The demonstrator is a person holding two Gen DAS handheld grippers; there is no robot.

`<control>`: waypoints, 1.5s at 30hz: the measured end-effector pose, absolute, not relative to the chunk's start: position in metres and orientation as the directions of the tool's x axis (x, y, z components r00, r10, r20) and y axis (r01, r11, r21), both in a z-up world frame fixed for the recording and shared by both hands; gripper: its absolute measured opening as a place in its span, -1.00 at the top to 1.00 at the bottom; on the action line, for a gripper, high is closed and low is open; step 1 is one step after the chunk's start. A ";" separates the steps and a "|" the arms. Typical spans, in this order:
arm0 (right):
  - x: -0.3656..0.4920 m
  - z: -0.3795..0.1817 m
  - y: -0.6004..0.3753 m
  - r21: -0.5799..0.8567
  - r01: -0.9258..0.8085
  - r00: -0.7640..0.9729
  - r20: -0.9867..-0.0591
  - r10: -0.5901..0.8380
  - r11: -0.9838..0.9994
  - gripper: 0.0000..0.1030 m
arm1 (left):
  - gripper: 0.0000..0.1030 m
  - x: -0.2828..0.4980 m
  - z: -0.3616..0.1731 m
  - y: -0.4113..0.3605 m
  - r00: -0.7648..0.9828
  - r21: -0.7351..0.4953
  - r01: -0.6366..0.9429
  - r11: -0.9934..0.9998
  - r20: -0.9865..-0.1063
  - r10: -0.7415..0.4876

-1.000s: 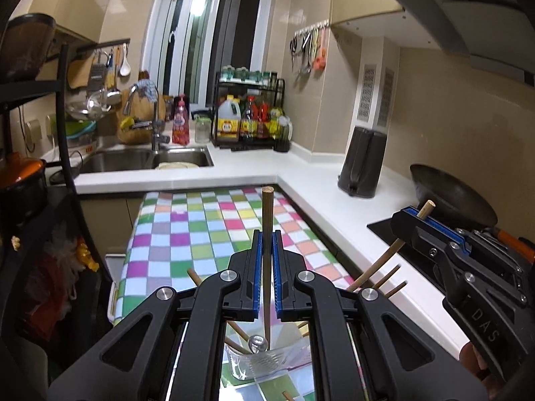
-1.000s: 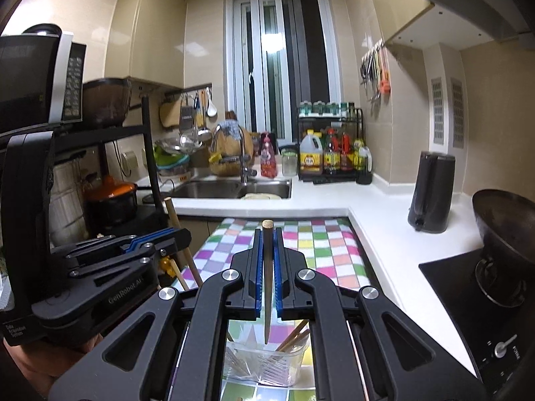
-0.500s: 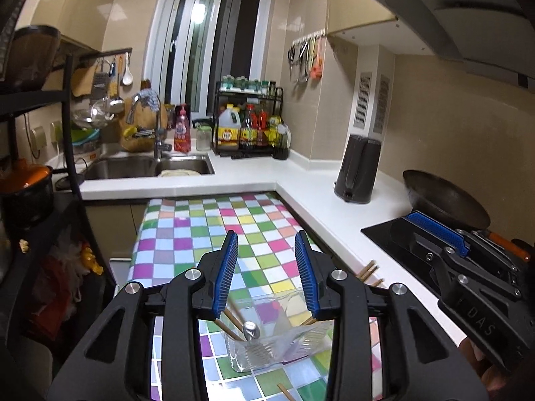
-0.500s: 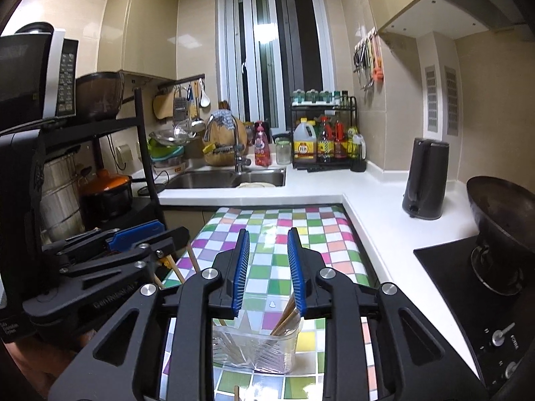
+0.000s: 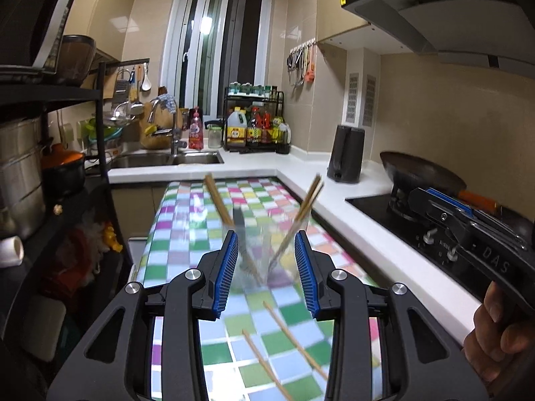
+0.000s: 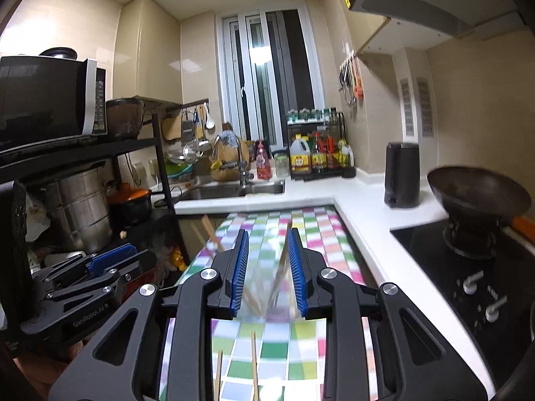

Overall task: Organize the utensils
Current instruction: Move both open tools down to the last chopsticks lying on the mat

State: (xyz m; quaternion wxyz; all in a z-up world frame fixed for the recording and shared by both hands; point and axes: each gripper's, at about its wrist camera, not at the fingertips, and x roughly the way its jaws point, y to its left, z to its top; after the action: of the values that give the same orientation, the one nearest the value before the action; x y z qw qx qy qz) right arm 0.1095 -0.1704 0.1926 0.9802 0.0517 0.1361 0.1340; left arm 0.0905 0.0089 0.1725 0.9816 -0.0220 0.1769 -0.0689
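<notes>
A clear plastic container [image 5: 267, 260] [image 6: 267, 297] stands on the chequered tablecloth [image 5: 187, 220], blurred by motion. Wooden chopsticks [image 5: 215, 197] and a dark metal utensil [image 5: 239, 224] lean out of it. Two loose chopsticks [image 5: 294, 337] [image 6: 254, 361] lie on the cloth nearer to me. My left gripper [image 5: 266, 235] is open and holds nothing, with the container beyond its fingertips. My right gripper [image 6: 267, 234] is also open and holds nothing, back from the same container. Each gripper shows at the edge of the other's view: the right gripper [image 5: 444, 207] and the left gripper [image 6: 110, 260].
A black hob with a dark wok [image 5: 421, 173] lies to the right, and a black kettle [image 5: 346, 153] stands on the white counter. The sink [image 5: 167, 158] and a bottle rack [image 5: 254, 127] are at the back. A black shelf with pots [image 5: 63, 173] and a microwave [image 6: 50, 100] stands on the left.
Both grippers were shut on upright chopsticks over the container. They opened, the chopsticks dropped in, and both hands drew back, so the container is now farther ahead.
</notes>
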 end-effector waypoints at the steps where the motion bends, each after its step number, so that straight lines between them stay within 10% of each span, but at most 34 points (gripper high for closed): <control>1: 0.105 0.182 -0.171 0.136 -0.243 0.924 -0.267 0.272 0.960 0.50 | 0.32 0.082 0.160 0.008 0.927 -0.066 0.117 0.991 -0.350 -0.133; 23: 0.091 -0.013 -0.133 0.107 -0.328 0.676 -0.667 0.312 0.939 0.50 | 0.32 0.027 0.026 0.019 0.831 -0.129 -0.039 0.991 -0.555 -0.039; 45: 0.093 -0.018 -0.145 0.094 -0.284 0.679 -0.683 0.270 0.954 0.90 | 0.26 0.066 0.002 -0.014 0.726 -0.181 0.037 0.983 -0.671 -0.151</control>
State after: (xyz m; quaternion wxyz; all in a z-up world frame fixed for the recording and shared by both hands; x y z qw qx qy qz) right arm 0.0926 -0.1453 -0.0177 0.9161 -0.0099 0.3712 0.1512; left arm 0.0665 -0.0136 0.0023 0.9257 -0.0776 0.3666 -0.0506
